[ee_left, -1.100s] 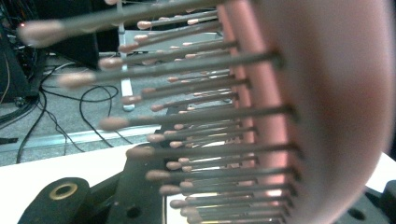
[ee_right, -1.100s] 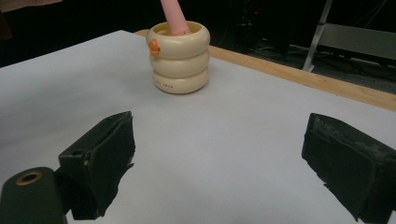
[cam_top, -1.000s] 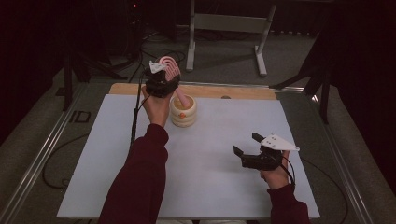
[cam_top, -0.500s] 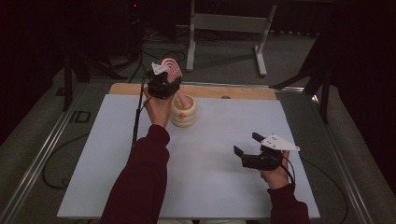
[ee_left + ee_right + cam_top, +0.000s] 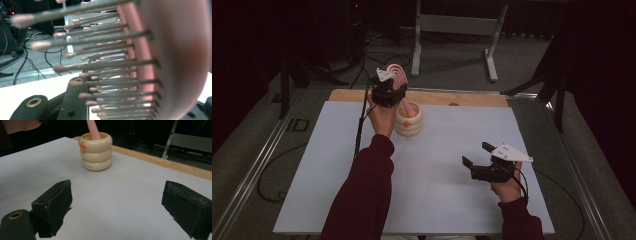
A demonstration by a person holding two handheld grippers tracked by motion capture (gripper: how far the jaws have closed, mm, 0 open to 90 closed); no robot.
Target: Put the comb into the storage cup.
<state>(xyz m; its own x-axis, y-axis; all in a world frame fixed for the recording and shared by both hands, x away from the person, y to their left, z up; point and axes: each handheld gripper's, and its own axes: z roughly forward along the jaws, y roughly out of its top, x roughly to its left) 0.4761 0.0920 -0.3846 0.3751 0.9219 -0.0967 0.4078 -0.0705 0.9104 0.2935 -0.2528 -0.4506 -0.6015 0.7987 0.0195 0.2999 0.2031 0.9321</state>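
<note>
My left gripper (image 5: 388, 93) is shut on a pink hairbrush (image 5: 396, 75), held upright at the far middle of the table. The brush's bristled head (image 5: 175, 62) looms close in the left gripper view, above the black jaws. Its pink handle (image 5: 92, 130) slants down into a cream ringed cup (image 5: 408, 124) with a small orange mark on its side (image 5: 96, 152). My right gripper (image 5: 476, 153) hovers low over the table's right front, open and with nothing in it, its jaws wide apart (image 5: 117, 205) and pointing at the cup.
A white sheet (image 5: 437, 195) covers the table, with a wooden strip (image 5: 462, 98) along the far edge. Metal rails run down both sides. On the dark floor behind stand a grey metal frame (image 5: 452, 25) and loose cables (image 5: 30, 57).
The left gripper and the brush have sunk very slightly toward the cup. The right gripper has kept its place and stayed open.
</note>
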